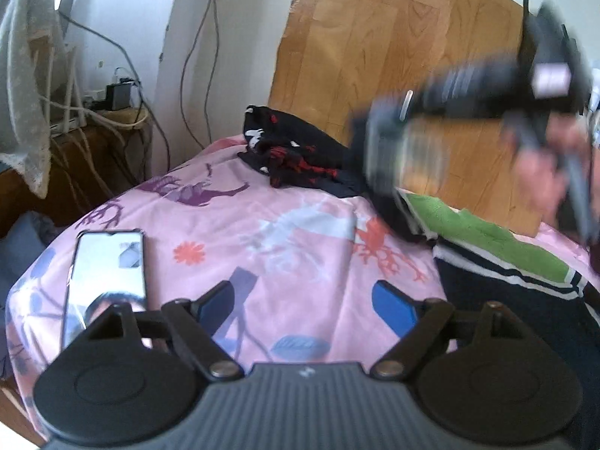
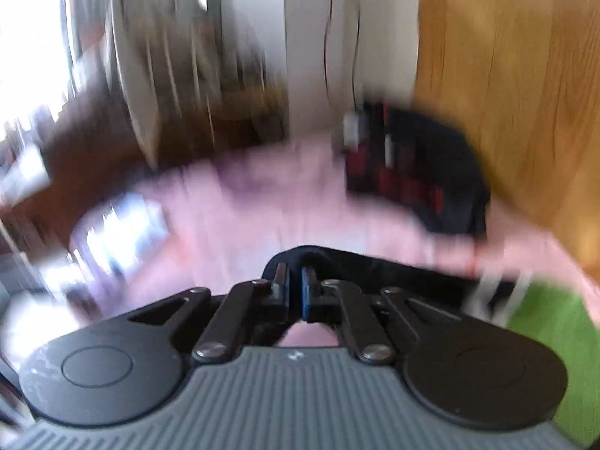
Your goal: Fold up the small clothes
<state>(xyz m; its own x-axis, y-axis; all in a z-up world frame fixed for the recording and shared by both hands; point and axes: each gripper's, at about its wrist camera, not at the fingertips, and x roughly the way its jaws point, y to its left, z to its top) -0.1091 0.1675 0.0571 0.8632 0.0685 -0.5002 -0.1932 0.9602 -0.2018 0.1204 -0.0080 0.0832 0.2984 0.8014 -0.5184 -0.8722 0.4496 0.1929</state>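
A small navy garment with green panels and white stripes lies on the pink patterned sheet at the right. My left gripper is open and empty, low over the sheet just left of the garment. My right gripper is shut on a dark navy edge of the garment and holds it above the sheet; the right wrist view is heavily blurred. In the left wrist view the right gripper appears blurred above the garment's far end, held by a hand.
A crumpled black garment with red and white print lies at the far edge of the sheet. A phone lies face up at the left. A wooden board stands behind. Cables and a dark wooden cabinet are at the far left.
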